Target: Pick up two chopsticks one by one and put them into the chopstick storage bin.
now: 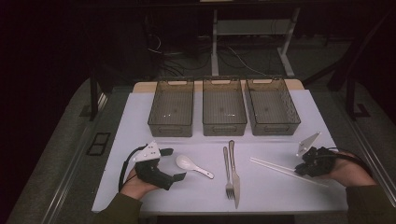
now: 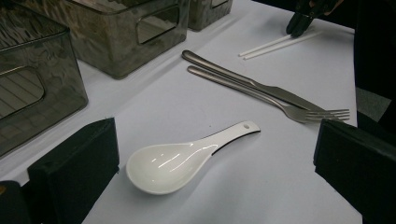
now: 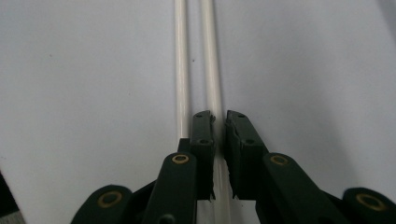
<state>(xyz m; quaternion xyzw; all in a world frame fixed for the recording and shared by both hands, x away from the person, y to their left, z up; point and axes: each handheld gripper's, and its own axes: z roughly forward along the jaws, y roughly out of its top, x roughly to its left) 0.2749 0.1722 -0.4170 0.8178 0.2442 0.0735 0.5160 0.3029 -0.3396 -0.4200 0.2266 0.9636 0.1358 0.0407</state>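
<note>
A white ceramic spoon (image 1: 192,166) (image 2: 177,161) lies on the white table, its bowl toward my left gripper (image 1: 173,164) (image 2: 215,158). That gripper rests low with its black jaws wide open, one on each side of the spoon and not touching it. Two white chopsticks (image 1: 279,168) (image 2: 273,44) lie side by side at the right. My right gripper (image 1: 300,169) (image 3: 219,122) is down on them, its jaws drawn close around the right chopstick (image 3: 211,70) with a thin gap left. The left chopstick (image 3: 181,70) runs outside the jaws.
A steel fork (image 1: 227,173) (image 2: 233,84) and knife (image 1: 235,179) (image 2: 224,70) lie parallel in the middle of the table. Three empty smoky plastic bins (image 1: 171,128) (image 1: 224,128) (image 1: 275,128) stand in a row at the back. The table's front edge is close to both hands.
</note>
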